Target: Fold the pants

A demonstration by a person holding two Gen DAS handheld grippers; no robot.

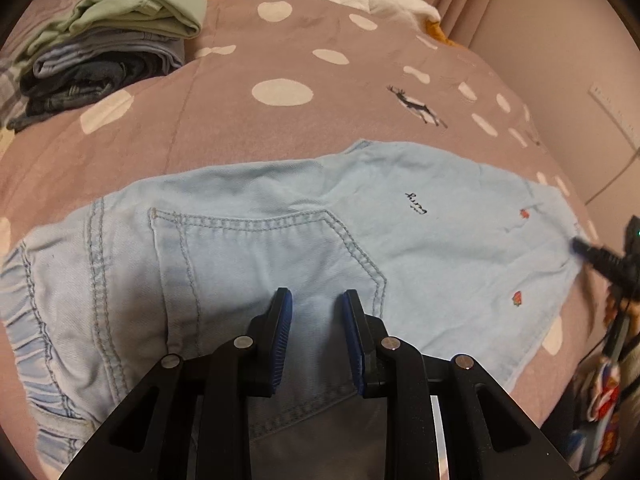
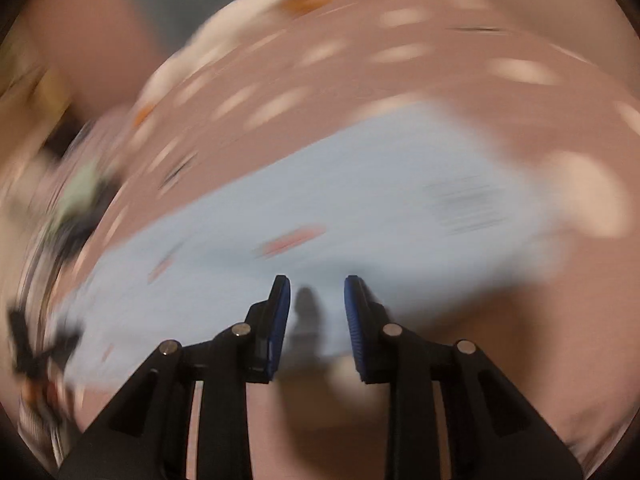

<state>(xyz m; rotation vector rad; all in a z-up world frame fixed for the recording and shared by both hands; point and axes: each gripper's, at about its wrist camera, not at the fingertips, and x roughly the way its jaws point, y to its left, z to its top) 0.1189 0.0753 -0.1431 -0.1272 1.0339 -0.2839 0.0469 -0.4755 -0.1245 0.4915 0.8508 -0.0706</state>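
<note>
Both grippers, left (image 1: 317,300) and right (image 2: 317,286), hover with jaws apart, empty, over pants (image 1: 420,232) on the bed (image 1: 240,128).

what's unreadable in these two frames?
- Right wrist view: motion blur smears the light blue pants and the prints on them.
- Left wrist view: the left gripper covers the pants' near edge.
- Left wrist view: the right gripper is blurred at the frame edge; its jaws are unreadable there.

Bare bedspread (image 1: 224,136) beyond pants (image 1: 280,216); clothes stack (image 1: 108,56) far-left corner.
</note>
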